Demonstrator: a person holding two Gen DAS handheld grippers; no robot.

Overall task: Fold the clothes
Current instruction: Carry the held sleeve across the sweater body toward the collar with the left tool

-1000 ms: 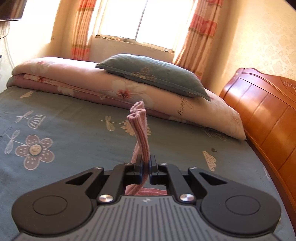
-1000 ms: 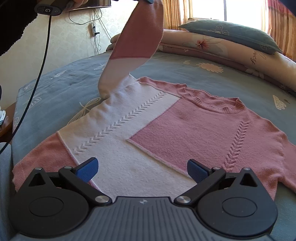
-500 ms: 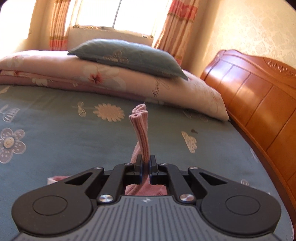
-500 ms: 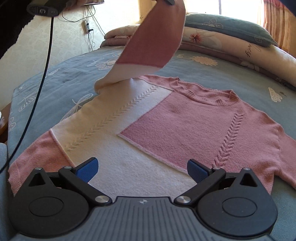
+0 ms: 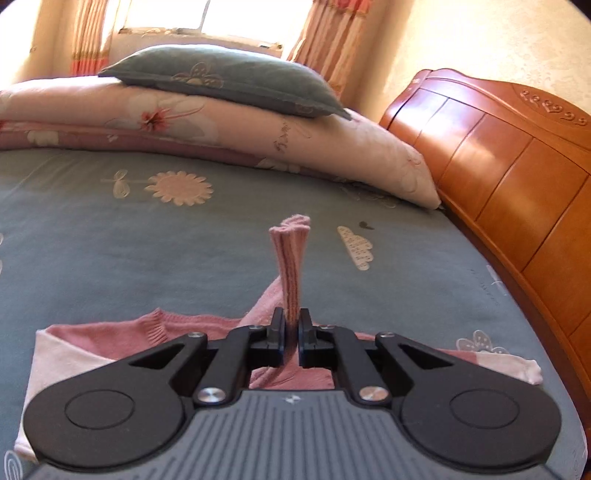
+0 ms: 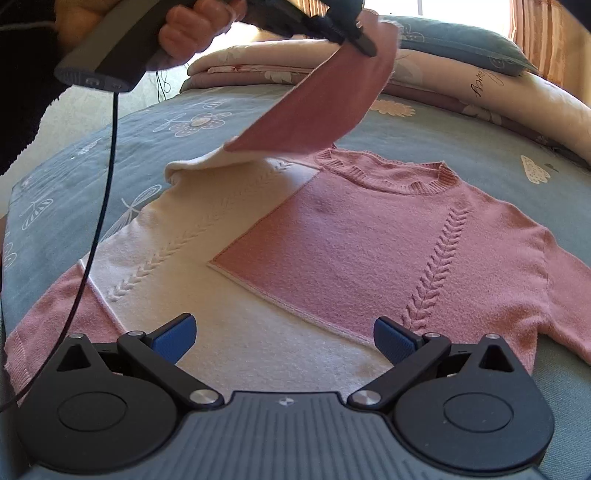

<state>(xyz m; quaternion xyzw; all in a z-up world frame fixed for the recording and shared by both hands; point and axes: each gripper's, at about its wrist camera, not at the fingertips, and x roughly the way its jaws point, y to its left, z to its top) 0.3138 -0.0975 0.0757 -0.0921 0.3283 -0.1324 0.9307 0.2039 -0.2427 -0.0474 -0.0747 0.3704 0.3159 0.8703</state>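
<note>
A pink and cream knit sweater (image 6: 362, 243) lies flat, front up, on the grey-blue bedspread (image 6: 110, 122). Its left sleeve (image 6: 314, 107) is lifted off the bed and carried over the chest. My left gripper (image 5: 291, 328) is shut on that sleeve's ribbed cuff (image 5: 290, 258), which sticks up between the jaws. The right wrist view shows the left gripper (image 6: 364, 46) from outside, held by a hand (image 6: 192, 26). My right gripper (image 6: 284, 338) hovers open over the sweater's lower hem with nothing between its blue pads (image 6: 173, 338).
A folded floral quilt (image 5: 221, 129) with a grey-green pillow (image 5: 229, 77) on top lies along the far side of the bed. A wooden headboard (image 5: 517, 166) rises at the right. A black cable (image 6: 98, 229) hangs from the left gripper's handle across the sweater's left edge.
The left gripper has carried the sleeve rightward and lower, over the sweater's chest. The right gripper has edged closer to the sweater and stayed open.
</note>
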